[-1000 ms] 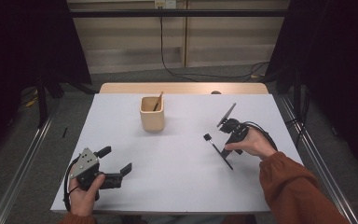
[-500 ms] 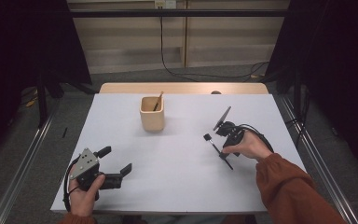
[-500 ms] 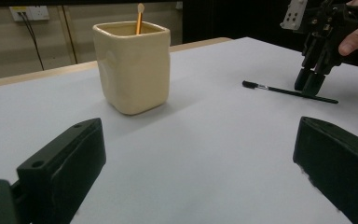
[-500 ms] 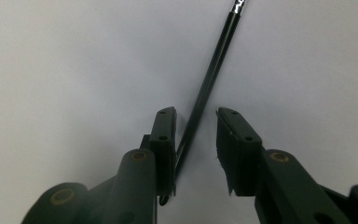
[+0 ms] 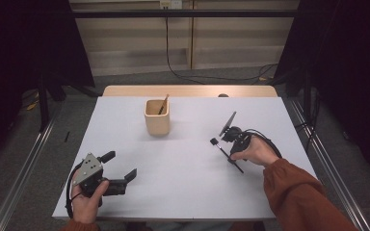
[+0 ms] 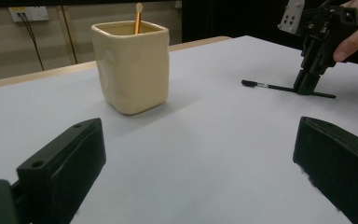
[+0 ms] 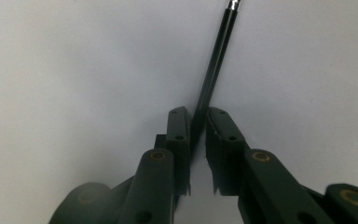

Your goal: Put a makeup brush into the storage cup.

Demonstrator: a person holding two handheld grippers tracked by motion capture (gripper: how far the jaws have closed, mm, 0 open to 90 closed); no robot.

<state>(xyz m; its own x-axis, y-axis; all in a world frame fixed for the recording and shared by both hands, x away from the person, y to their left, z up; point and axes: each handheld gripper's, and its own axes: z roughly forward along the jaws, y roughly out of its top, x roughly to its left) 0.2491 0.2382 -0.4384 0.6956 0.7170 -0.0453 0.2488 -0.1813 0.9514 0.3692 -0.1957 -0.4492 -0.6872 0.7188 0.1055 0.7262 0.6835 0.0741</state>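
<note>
A thin black brush lies on the white table at the right. My right gripper points down onto its handle. In the right gripper view the jaws have just been closing, and both pads now press the brush handle between the right gripper's tips. A cream square cup with a wooden stick in it stands at the table's middle back. My left gripper rests open at the front left, nothing between its fingers. The left gripper view shows the cup, the brush and the right gripper.
A wooden strip borders the table's far edge. Metal rails run along both sides of the table on the floor. Cables lie on the floor behind.
The right hand has settled slightly lower over the brush and its gripper has tipped more upright. The left hand and the cup have not moved.
</note>
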